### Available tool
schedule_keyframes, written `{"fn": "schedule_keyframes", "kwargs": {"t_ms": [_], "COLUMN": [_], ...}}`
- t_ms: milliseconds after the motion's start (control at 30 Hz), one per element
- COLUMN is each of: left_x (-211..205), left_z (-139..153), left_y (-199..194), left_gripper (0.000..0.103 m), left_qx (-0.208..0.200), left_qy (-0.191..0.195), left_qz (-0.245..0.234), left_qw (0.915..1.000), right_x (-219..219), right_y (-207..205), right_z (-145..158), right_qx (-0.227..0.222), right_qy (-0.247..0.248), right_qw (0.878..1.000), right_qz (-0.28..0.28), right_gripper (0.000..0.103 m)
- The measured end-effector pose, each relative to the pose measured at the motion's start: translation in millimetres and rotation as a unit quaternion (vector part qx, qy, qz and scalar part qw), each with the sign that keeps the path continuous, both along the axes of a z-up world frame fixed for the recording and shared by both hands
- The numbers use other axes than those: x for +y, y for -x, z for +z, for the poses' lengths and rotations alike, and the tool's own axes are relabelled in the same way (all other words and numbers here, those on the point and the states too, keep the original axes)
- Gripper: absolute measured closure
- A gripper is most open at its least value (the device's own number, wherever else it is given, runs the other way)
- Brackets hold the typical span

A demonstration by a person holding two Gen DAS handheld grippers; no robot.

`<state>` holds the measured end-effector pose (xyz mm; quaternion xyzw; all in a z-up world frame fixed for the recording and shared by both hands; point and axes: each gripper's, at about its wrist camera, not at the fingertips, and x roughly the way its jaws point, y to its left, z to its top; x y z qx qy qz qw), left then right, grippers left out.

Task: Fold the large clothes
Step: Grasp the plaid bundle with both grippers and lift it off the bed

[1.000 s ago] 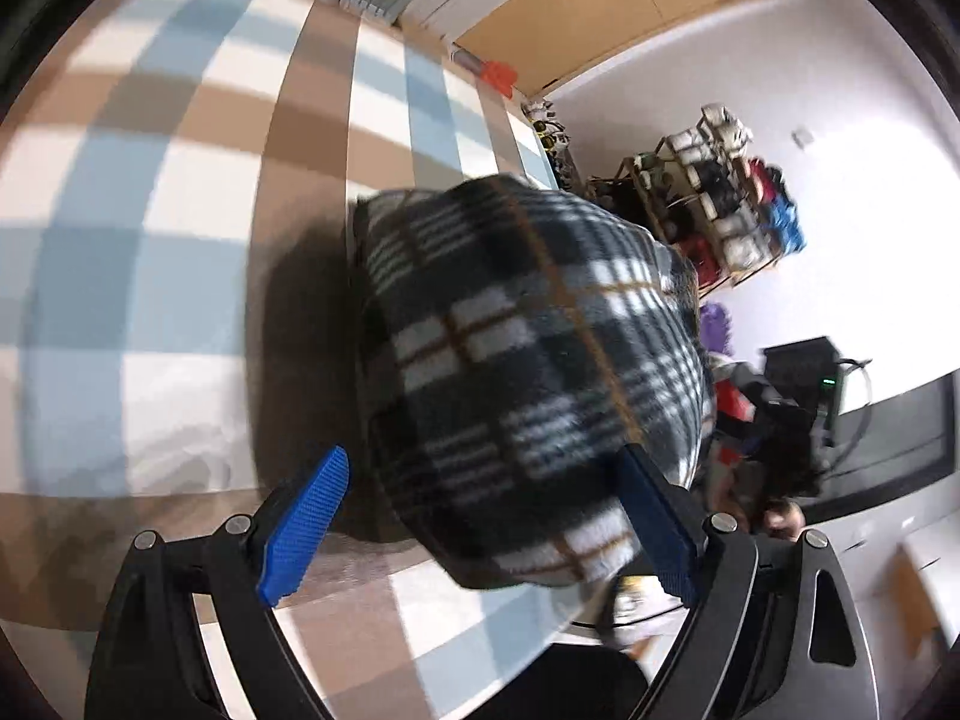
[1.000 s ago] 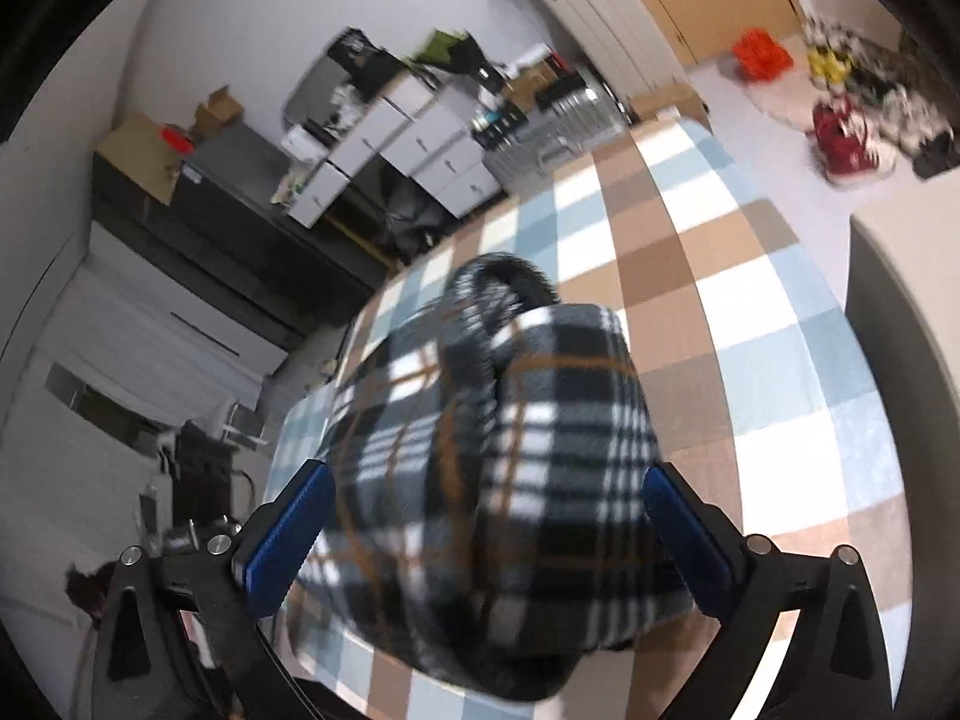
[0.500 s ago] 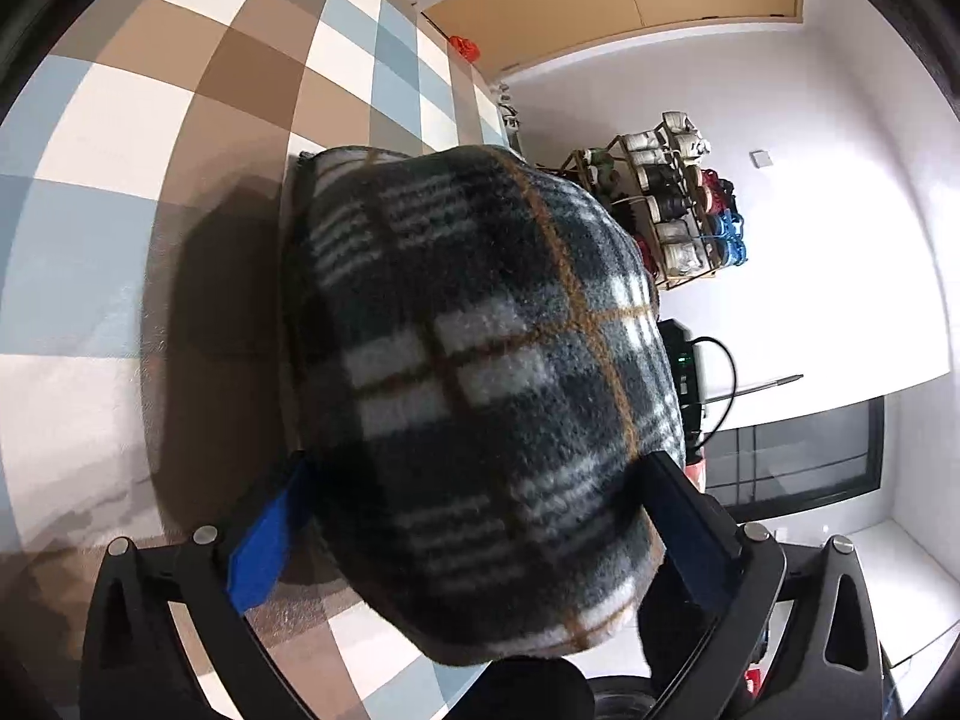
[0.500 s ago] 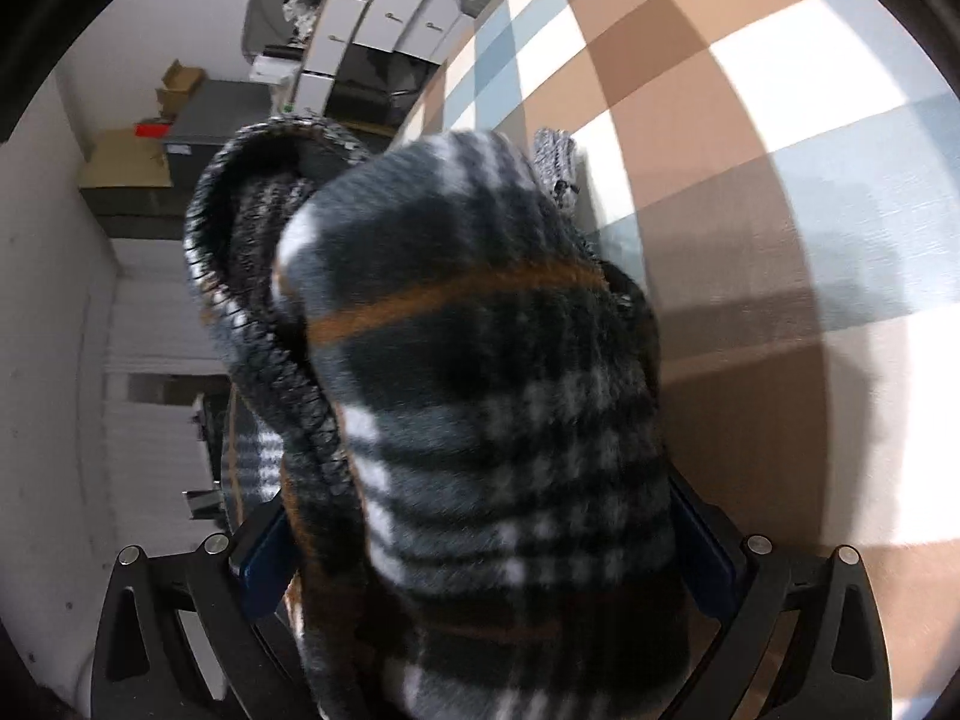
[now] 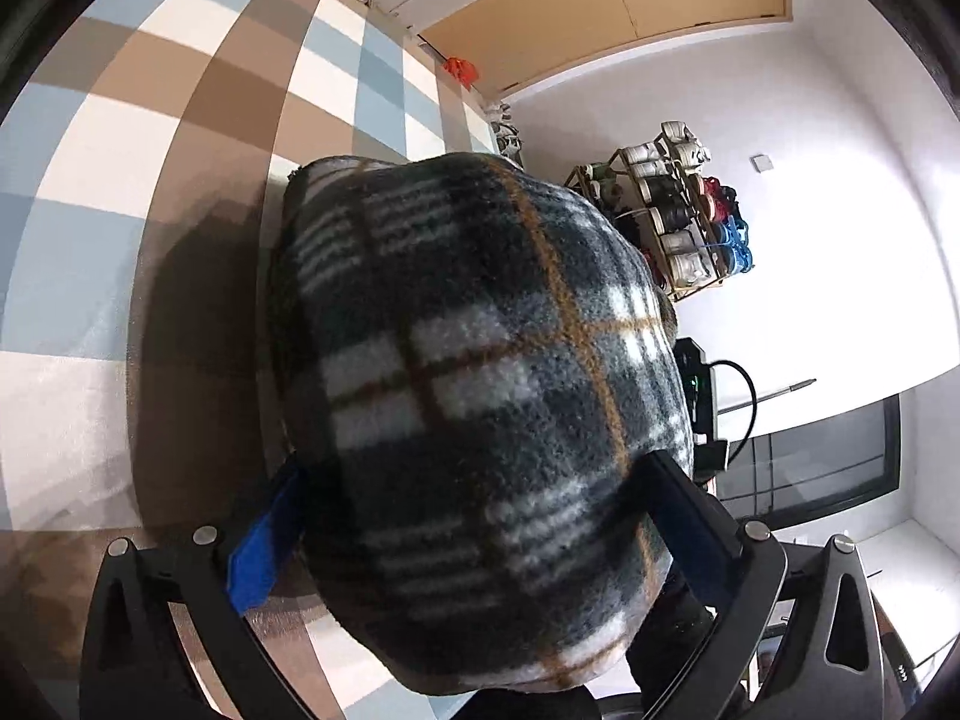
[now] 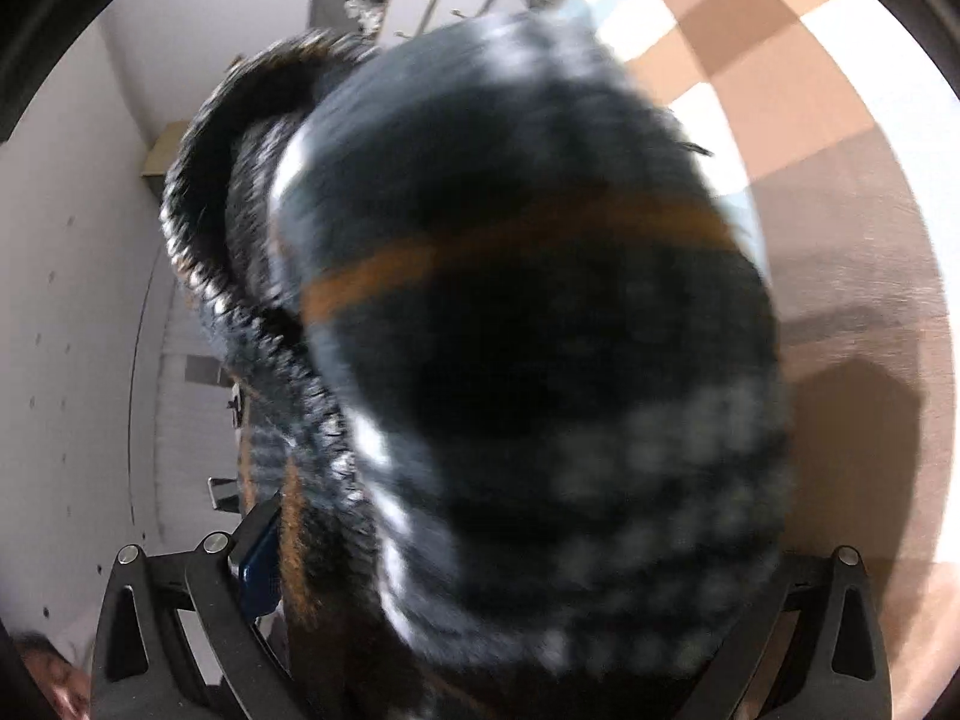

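One plaid fleece garment, dark grey-green with white bars and thin orange lines, bunched into a rounded mass that fills the middle of both wrist views. It sits between the two fingers of the left gripper: one blue pad shows at its left flank, one dark finger presses its right flank, so the left fingers are clamped around the bundle. One checked table covering, in brown, pale blue and white squares, lies under and left of the garment, which casts a dark shadow on it. In the right wrist view the same garment is close and blurred; one ribbed knit edge curls along its left side. The right gripper has one blue pad visible at the cloth's left; the other is hidden behind fabric, and the cloth fills the gap, so these fingers appear closed on it as well. Far right in the left view: one rack holding several rows of shoes, against a white wall. Far, beyond the table: one tan cabinet front, one small orange object.
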<state>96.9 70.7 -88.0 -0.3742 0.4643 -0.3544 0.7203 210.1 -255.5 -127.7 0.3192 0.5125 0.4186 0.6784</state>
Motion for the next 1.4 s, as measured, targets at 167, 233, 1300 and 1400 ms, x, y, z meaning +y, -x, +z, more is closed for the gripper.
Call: {"fn": "schedule_keyframes", "kwargs": {"t_ms": [167,233,1300,1400], "left_x": [14,20,383,407], "left_z": [2,3,-31,-59], "left_y": [4,7,123,113], "left_gripper": [0.001,0.001,0.001,0.001], "left_qx": [0.001,0.001,-0.013,-0.004], "left_qy": [-0.002,0.0,-0.02,-0.011], "left_qz": [0.003,0.006,0.277,0.293], "left_qw": [1.0,1.0,0.9607,0.9561], "right_x": [24,35,530,571], "right_y": [5,6,6,8], "right_z": [7,12,-49,-80], "right_qx": [-0.015,-0.026,0.005,0.014], "right_qy": [-0.001,-0.003,-0.04,-0.029], "right_qw": [1.0,1.0,0.976,0.978], "right_qz": [0.008,0.009,0.213,0.207], "right_gripper": [0.0,0.0,0.001,0.001]}}
